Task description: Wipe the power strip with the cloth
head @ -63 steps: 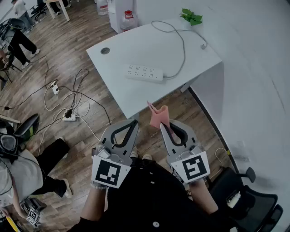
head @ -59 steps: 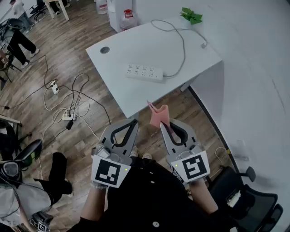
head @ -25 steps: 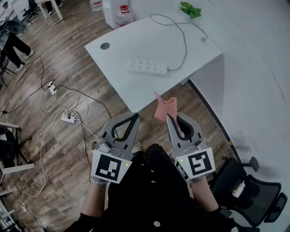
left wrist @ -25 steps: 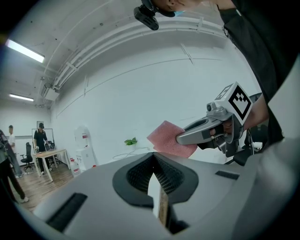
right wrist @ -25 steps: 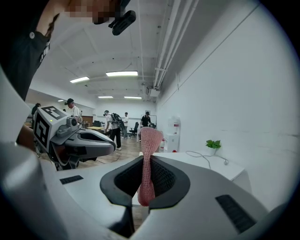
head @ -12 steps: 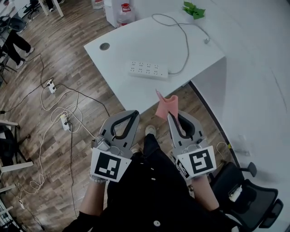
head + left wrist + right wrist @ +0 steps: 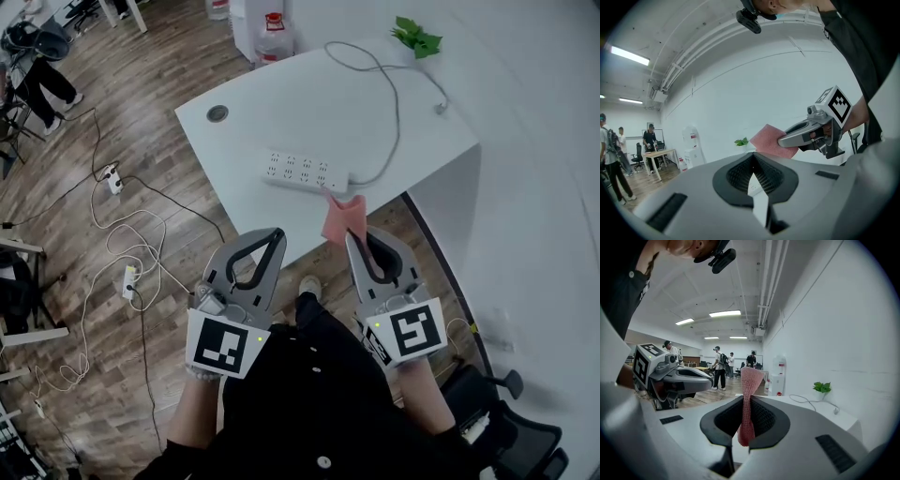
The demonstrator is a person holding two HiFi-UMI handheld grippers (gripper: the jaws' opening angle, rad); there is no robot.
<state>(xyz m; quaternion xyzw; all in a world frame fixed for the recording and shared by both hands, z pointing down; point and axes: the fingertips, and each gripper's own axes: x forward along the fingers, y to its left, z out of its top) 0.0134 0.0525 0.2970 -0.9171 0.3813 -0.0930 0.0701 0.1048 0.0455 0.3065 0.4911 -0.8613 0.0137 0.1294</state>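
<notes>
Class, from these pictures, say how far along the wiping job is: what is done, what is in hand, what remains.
Done: the right gripper is shut on the pink cloth. In hand: the cloth is held up by the near edge of the desk, close to the power strip in the head view, apparently not touching it. Left: all the wiping; the left gripper is shut and empty.

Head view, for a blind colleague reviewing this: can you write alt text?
The right claw holds a pink cloth near a white power strip lying on a white desk. The left claw is shut and empty beside it.
</notes>
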